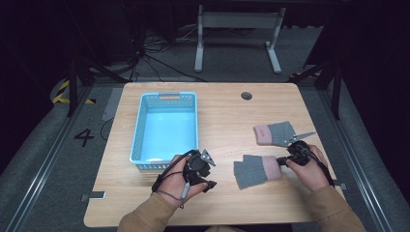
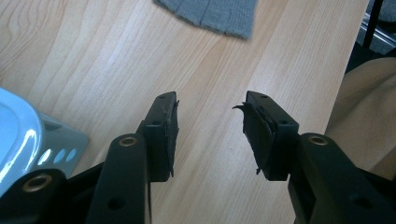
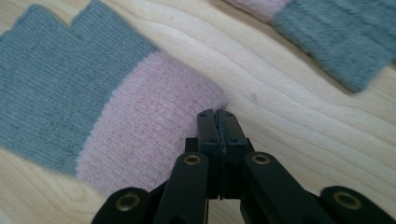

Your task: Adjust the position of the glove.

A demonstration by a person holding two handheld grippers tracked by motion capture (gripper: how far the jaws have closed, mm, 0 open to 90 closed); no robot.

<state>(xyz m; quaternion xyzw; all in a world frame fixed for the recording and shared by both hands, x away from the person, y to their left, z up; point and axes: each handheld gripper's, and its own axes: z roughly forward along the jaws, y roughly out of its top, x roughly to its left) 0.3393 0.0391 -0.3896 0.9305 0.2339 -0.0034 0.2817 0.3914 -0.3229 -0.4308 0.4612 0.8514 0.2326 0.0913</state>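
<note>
Wooden table [image 1: 222, 121] under me, blue basket [image 1: 165, 126] at left. My right gripper [image 3: 218, 114] has its jaws pressed together, empty, tips at the pink cuff of the near glove [image 3: 93, 107]. My left gripper [image 2: 210, 119] sits half open over bare wood, holding nothing, beside the basket

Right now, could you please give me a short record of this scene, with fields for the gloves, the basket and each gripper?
near glove: grey with pink cuff, flat on the table, cuff toward the right gripper
far glove: same colours, flat, apart from the near one
basket: light blue, nothing visible inside, at table's left
right gripper: jaws shut, tips at the edge of the near glove's pink cuff; whether any fabric is pinched cannot be told
left gripper: jaws apart over bare wood beside the basket, nothing between them
</note>
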